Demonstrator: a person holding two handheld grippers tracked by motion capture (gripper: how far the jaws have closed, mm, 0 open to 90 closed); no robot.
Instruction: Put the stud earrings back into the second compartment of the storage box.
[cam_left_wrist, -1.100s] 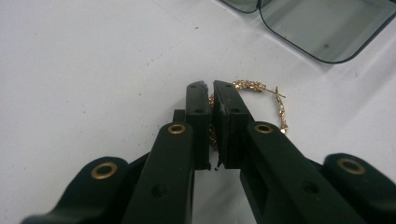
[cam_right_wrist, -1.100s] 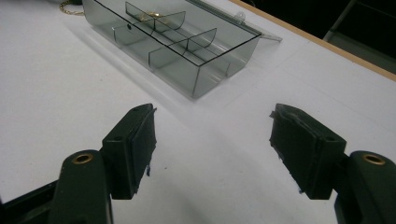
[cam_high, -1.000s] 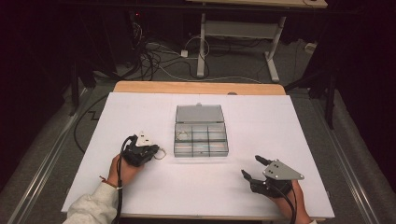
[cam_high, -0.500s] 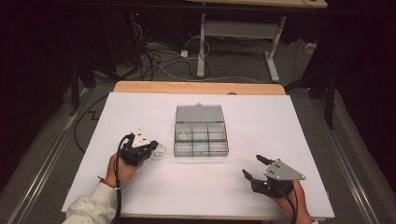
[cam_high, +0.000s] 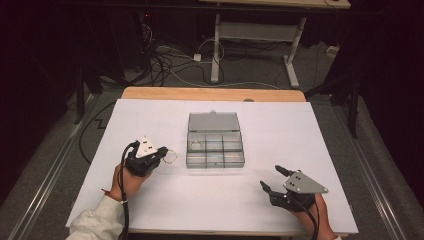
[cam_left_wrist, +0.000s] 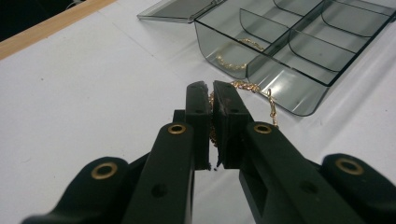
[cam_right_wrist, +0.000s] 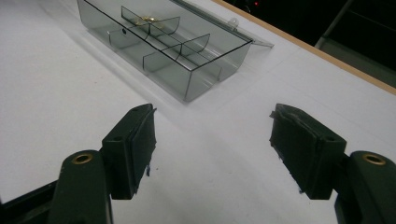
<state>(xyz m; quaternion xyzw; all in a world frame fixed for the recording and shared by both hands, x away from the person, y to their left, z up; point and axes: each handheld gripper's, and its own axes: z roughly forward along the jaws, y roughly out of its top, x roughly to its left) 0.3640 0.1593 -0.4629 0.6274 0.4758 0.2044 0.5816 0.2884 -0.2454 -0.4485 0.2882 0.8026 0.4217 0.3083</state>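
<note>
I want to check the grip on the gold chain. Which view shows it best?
The left gripper view: the gold chain is pinched between the left gripper jaws, near the compartment box. The high view shows it as a small loop. The right gripper view looks at the box from farther off.

left hand-held gripper (cam_high: 161, 156): black body, capped by a pale grey three-cornered plate with small dark dots
left jaws: black, flat-faced blocks on thick black arms; brass-coloured rings set in the arms, smaller dark holes beside them
left cable: black, trailing from the body toward 6 o'clock along the forearm
left sleeve (cam_high: 97, 221): off-white, loose and creased; a thin reddish band at the wrist
right hand-held gripper (cam_high: 274, 179): black, topped by a grey three-cornered plate with dark dots
right jaws: black pads with frayed edges; brass-coloured rings in the arms
right cable: black, running toward 6 o'clock
</note>
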